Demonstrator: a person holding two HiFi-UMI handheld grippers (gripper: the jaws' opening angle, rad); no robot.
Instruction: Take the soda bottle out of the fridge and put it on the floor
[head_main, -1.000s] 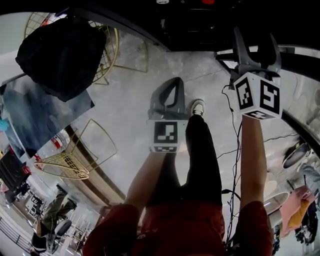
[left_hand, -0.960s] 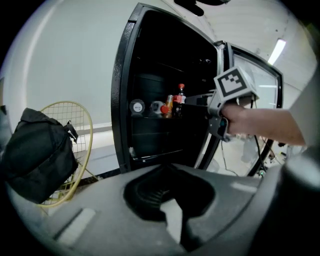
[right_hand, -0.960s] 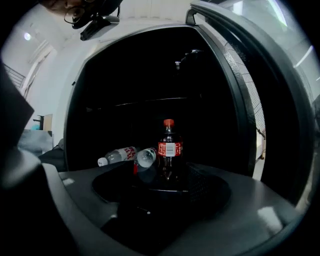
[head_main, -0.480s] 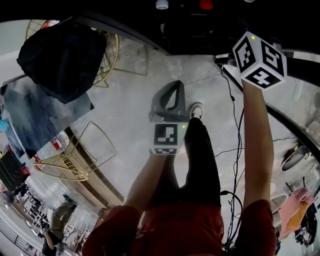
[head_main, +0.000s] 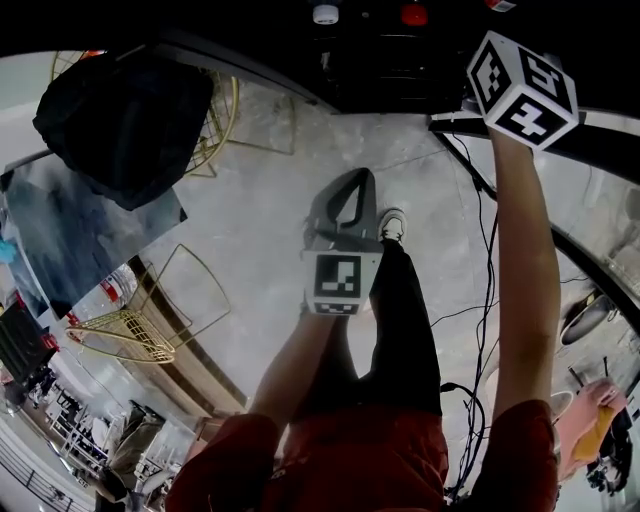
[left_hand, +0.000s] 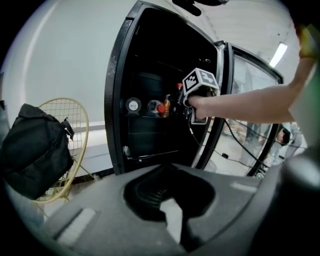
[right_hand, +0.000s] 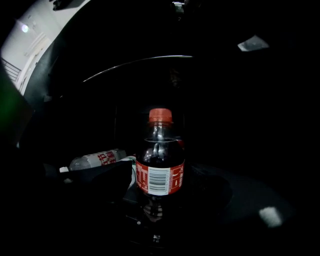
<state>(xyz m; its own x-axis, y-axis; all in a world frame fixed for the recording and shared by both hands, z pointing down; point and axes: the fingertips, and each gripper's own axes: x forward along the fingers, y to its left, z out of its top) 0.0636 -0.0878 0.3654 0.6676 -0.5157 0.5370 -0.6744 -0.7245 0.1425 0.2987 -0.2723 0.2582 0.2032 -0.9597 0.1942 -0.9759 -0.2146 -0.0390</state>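
Right gripper view: soda bottle (right_hand: 160, 165) stands in the fridge (left_hand: 116, 100) between the right gripper's (right_hand: 158, 192) released, just-opening jaws; moving it onto the floor (head_main: 255, 205) remains.

Bright floor (head_main: 250, 190), fisheye-curved edges, fridge (left_hand: 150, 75) interior nearly black, soda bottle (right_hand: 160, 167) faintly glinting

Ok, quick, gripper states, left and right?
Left gripper: closed, empty.
Right gripper: open, jaws just opened wider; soda bottle stands between them, not gripped.

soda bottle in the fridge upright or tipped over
Upright: the soda bottle stands with its red cap on top and its label level.
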